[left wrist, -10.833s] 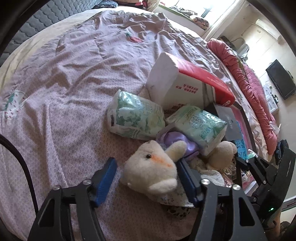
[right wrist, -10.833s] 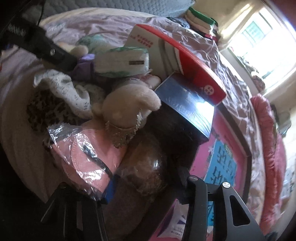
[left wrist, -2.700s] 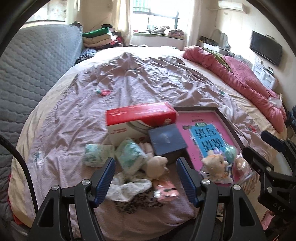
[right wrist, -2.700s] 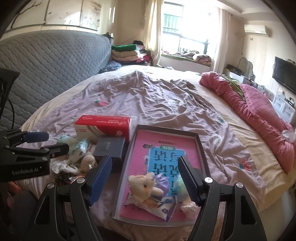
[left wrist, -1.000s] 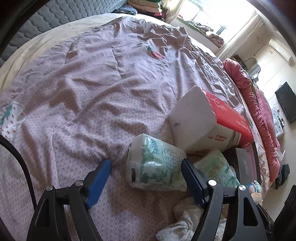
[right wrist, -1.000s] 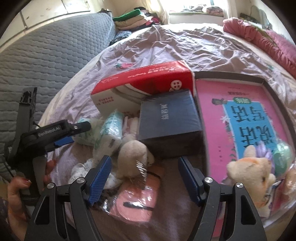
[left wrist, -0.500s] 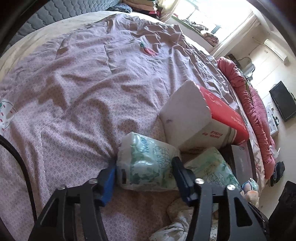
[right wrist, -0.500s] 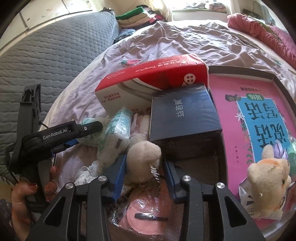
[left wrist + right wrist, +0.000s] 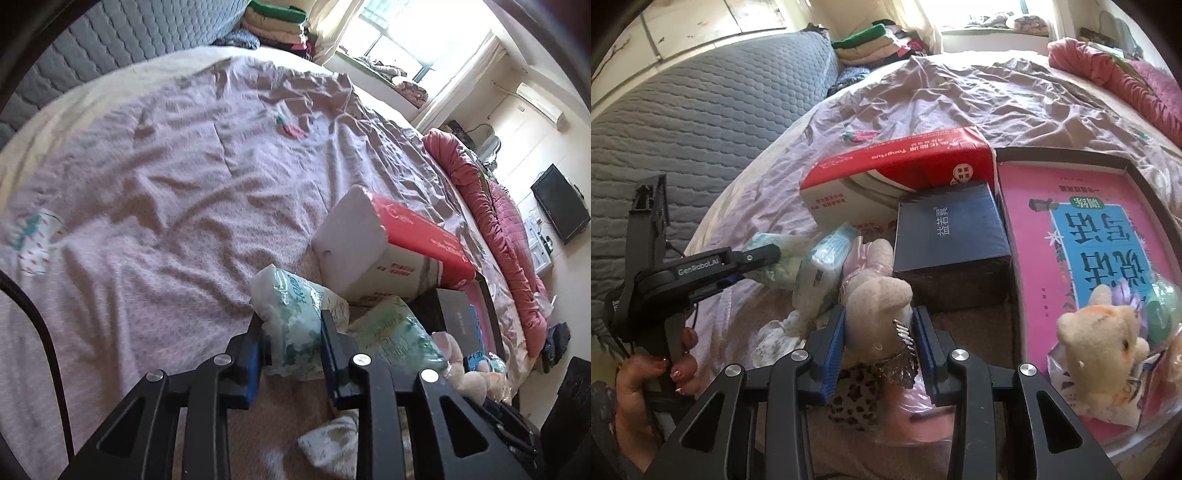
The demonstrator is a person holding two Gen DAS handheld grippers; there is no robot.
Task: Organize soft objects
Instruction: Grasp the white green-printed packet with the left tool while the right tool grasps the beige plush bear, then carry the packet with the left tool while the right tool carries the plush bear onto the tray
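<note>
In the left wrist view, the left claw (image 9: pixel 291 334), having just been closing, is squeezing a green-printed tissue pack (image 9: pixel 295 317) lying on the bed (image 9: pixel 147 184), its long axis running toward 11 o'clock. In the right wrist view, the right claw (image 9: pixel 877 345) is clamping a cream plush toy (image 9: pixel 875 306); at 9 o'clock, the other tool is reading "GenRobot.AI".

A bed (image 9: pixel 155 192) covered by a wrinkled mauve sheet (image 9: pixel 1015 99) is seen; on it lie a red-and-white box (image 9: pixel 886 177), a dark box (image 9: pixel 949 236), tissue packs (image 9: pixel 391 328) and a tray (image 9: pixel 1137 170).
</note>
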